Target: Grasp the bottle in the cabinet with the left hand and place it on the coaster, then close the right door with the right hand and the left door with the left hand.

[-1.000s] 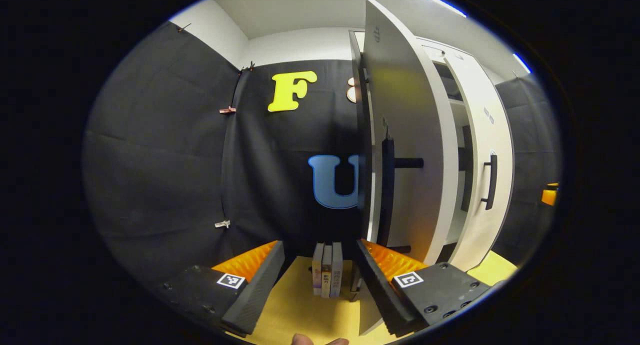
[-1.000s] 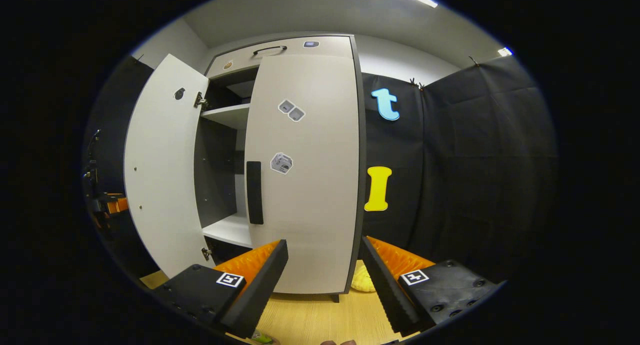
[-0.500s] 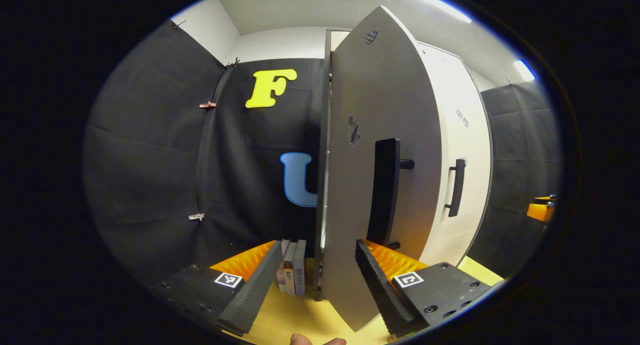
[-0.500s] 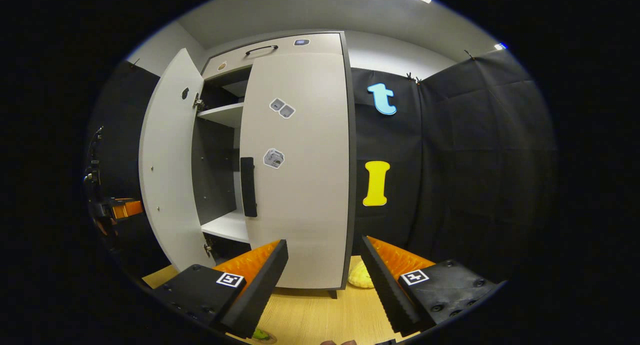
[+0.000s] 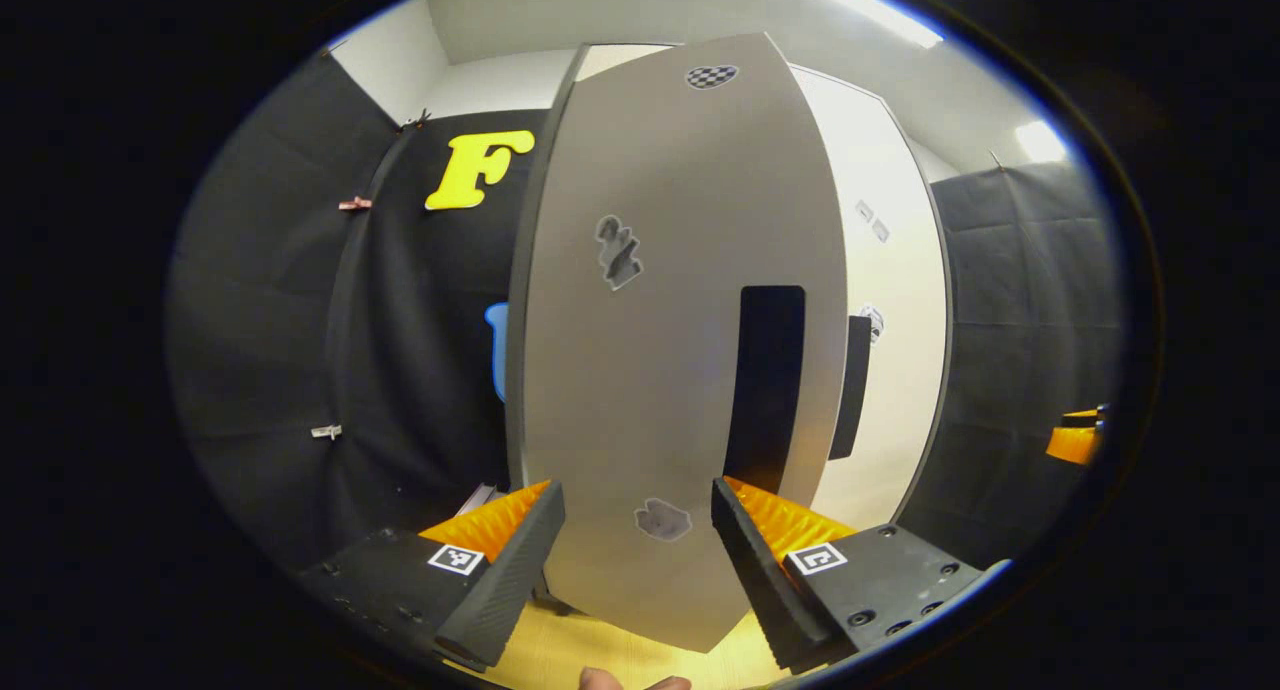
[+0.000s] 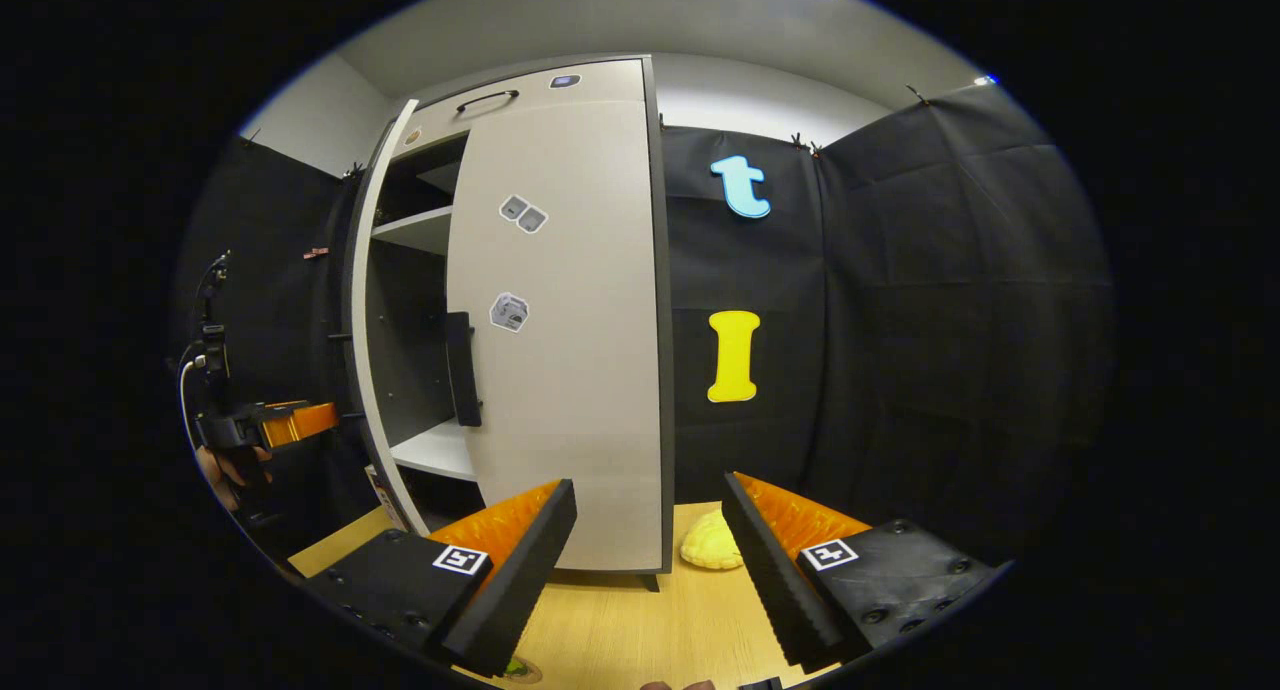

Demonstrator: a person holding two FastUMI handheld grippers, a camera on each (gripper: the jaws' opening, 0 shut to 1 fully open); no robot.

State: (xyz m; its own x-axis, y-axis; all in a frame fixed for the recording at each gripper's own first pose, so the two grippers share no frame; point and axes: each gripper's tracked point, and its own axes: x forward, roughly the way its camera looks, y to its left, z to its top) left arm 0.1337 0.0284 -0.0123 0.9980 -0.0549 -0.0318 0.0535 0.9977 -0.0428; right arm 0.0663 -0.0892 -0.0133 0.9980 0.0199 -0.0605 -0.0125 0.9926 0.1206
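While the left door (image 5: 660, 350) is part-way round on its hinge, the step in hand looks like the last one, swinging it shut, and doing that well probably means pressing flat on the panel near its free edge, beside the handle (image 5: 765, 385), and following through until that edge meets the right door (image 6: 570, 350), which seems already closed. From the right gripper view the cabinet (image 6: 410, 300) has a dark gap on its left side; in there I can make out an upper shelf (image 6: 410, 228) and a lower shelf (image 6: 435, 450), both bare as far as the gap shows, so the bottle appears to be out already. Where the bottle and coaster stand I cannot tell; a small green-and-round thing (image 6: 518, 668) at the bottom edge of that view may be part of them. On the table (image 6: 620, 620) just right of the cabinet foot lies a yellow lump (image 6: 712, 548). The left gripper (image 5: 638, 530) has its fingers spread and holding nothing, the door close in front and between them; contact is not clear. Farther back, the right gripper (image 6: 648, 535) is likewise spread and empty, well off the cabinet.
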